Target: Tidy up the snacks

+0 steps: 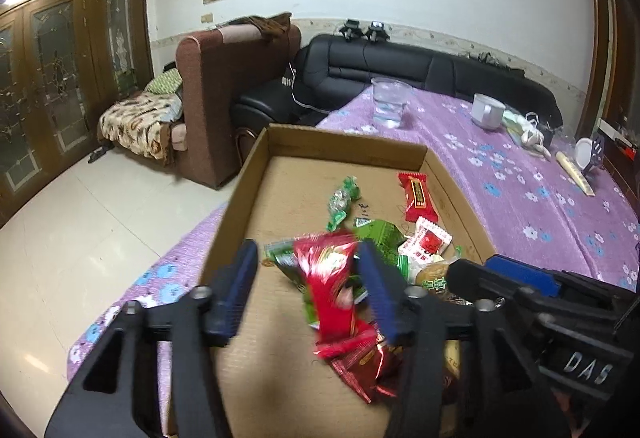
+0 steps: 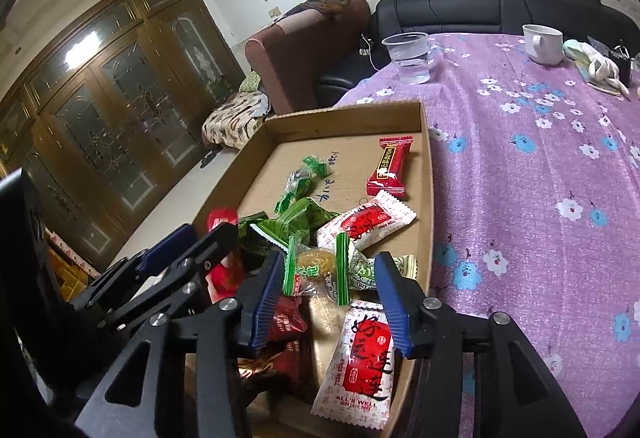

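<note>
Cardboard tray (image 1: 344,148) sits at the near-left corner of the purple floral tablecloth (image 1: 500,174), shallow, open-topped.

Left wrist view. Left gripper (image 1: 310,280) poised over the tray's near half, blue pads spread apart. A red snack packet (image 1: 330,286) lies between them, motion-blurred; cannot tell if either pad touches it. More red wrappers (image 1: 360,362) piled below it by the near edge. Green twisted candy (image 1: 340,200) toward the tray's middle; red bar packet (image 1: 418,196) near the right wall; white-and-red sachet (image 1: 430,240) just nearer than that. Right gripper's black body with blue pad (image 1: 520,274) enters from the right, over the tray's right wall. Clear plastic cup (image 1: 390,102) near the table's far-left corner, white mug (image 1: 486,112) along the far edge.

Right wrist view. Right gripper (image 2: 328,294) over the tray's near-right corner, jaws apart, gripping nothing. Between the pads: a clear green-edged packet holding a brown pastry (image 2: 316,268). A large white-and-red sachet (image 2: 358,362) lies under the right finger, at the near-right corner. Dark red wrappers (image 2: 286,322) beside the left finger. Left gripper (image 2: 188,242) visible at left over the tray's left side, red packet (image 2: 220,218) behind its fingers.
</note>
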A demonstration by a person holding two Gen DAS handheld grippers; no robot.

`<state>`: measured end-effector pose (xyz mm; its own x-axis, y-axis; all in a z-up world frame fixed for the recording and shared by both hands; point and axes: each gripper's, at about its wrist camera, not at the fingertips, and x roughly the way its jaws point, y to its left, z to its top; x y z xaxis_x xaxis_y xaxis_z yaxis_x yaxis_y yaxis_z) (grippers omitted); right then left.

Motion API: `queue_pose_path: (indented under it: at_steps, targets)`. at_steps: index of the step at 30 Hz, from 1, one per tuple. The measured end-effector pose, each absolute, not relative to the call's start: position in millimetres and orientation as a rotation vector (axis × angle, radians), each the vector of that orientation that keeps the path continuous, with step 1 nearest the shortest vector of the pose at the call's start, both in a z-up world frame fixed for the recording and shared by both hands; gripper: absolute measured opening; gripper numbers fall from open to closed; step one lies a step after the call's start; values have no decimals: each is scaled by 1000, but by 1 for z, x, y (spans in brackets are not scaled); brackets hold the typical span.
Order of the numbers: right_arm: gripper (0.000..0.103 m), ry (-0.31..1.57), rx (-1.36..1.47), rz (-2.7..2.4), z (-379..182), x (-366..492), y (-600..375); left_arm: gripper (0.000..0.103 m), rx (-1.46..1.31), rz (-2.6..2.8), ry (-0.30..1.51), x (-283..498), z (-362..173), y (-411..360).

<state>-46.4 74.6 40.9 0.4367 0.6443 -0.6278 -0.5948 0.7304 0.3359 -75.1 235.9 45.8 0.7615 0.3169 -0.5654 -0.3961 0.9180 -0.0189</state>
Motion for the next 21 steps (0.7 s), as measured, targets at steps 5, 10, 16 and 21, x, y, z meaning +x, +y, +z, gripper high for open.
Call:
queue_pose_path:
  at_steps: [5,10,16,21]
  targets:
    - [60,751,23,762,55,-60,66,85,-108,433,528,-90,58,233]
    - [68,668,-51,726,70,-81,55,90,-64,480,515,-100,68,226]
    - [84,546,-127,701,82,-115,27,93,28,554,532,-105,72,209]
    - [87,511,-128,693,78,-133,-1,93,47,549,543,-118,69,199]
